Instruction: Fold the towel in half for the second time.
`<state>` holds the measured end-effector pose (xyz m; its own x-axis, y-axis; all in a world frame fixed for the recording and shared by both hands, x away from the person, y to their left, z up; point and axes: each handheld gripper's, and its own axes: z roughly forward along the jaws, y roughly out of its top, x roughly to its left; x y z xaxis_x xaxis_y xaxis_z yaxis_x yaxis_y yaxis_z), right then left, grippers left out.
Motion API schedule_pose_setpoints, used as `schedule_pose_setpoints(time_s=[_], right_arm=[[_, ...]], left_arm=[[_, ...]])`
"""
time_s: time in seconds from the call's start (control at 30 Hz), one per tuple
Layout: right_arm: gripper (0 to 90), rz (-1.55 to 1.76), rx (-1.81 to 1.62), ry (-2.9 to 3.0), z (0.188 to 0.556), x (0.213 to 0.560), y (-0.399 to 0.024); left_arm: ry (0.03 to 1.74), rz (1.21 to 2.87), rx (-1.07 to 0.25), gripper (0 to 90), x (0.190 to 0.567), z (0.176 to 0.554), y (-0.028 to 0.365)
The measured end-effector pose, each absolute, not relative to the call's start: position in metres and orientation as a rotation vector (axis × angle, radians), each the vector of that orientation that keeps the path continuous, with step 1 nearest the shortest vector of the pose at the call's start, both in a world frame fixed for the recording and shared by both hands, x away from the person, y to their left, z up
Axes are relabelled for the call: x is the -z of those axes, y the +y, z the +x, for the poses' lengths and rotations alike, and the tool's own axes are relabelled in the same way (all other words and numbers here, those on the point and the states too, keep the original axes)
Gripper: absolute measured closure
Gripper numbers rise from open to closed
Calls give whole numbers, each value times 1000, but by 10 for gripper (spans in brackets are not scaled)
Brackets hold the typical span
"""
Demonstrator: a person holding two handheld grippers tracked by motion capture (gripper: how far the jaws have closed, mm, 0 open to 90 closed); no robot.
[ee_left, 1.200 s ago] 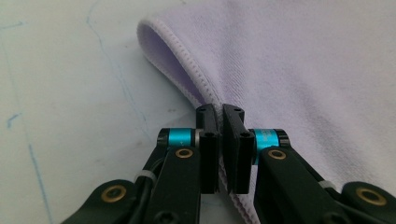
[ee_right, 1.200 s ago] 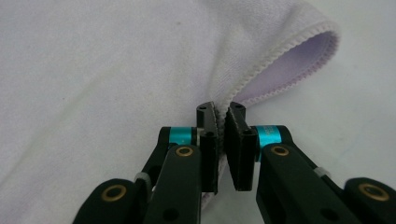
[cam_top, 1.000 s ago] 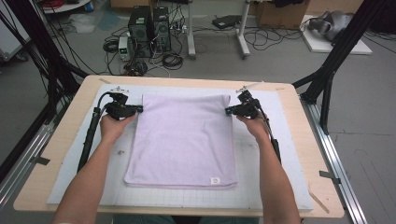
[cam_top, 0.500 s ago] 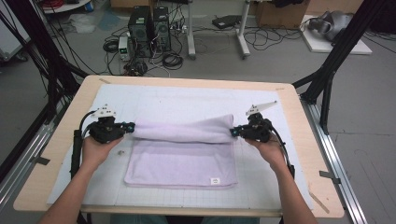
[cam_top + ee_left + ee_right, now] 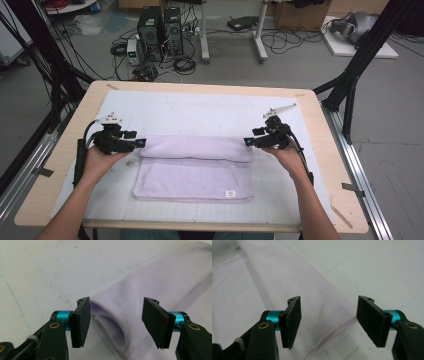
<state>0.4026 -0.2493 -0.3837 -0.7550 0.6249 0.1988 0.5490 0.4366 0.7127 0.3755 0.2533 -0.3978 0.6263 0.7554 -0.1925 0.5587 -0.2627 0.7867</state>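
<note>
Left tongs (image 5: 141,143) and right tongs (image 5: 247,142) have both just been opening; jaws apart, nothing clamped. Lilac towel (image 5: 195,170) lies flat mid-tabletop (image 5: 60,150), folded partway, long axis running left to right between them. Its rolled fold edge (image 5: 195,148) sits right at both tips, each hand equally near one end. Soft terry, rounded fold, small label at near hem.

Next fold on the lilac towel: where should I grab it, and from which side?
Take the lilac towel at the two ends of its rounded fold, left gripper from the left, right gripper from the right. The fold stands raised off the mat, so open jaws can straddle it.
</note>
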Motion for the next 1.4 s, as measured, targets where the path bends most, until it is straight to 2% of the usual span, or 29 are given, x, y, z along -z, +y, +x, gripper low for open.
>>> schedule_pose_setpoints(time_s=[0.1,0.17,0.23,0.27,0.37,0.4,0.47,0.8,1.0,1.03,1.17,1.3,1.4], right_arm=[[327,1094,-1174,2603,420,389,-242],[325,1135,-1120,2646,430,401,-239],[347,1207,-1084,2700,436,413,-239],[397,1219,-1090,2720,438,417,-239],[709,1128,-1179,2794,434,421,-236],[753,1104,-1180,2795,432,419,-235],[794,1053,-1179,2782,428,412,-234],[793,859,-1314,2666,387,364,-239],[748,728,-1343,2687,341,360,-244],[722,707,-1345,2699,333,364,-246],[613,693,-1315,2697,308,377,-254],[568,721,-1321,2672,312,377,-252],[540,700,-1313,2705,315,380,-241]], left_arm=[[1081,1947,-285,378,402,394,244],[1120,1977,-242,368,409,406,240],[1135,1992,-189,403,417,412,238],[1118,2005,-149,467,420,413,239],[1059,2038,-140,783,421,411,237],[1048,2038,-147,823,419,410,237],[1028,2021,-181,849,412,405,238],[897,1912,-279,856,372,358,253],[815,1913,-280,847,377,306,263],[805,1934,-269,827,382,297,265],[818,1979,-282,589,394,277,274],[841,1953,-279,529,394,281,269],[825,1978,-273,523,397,287,257]])
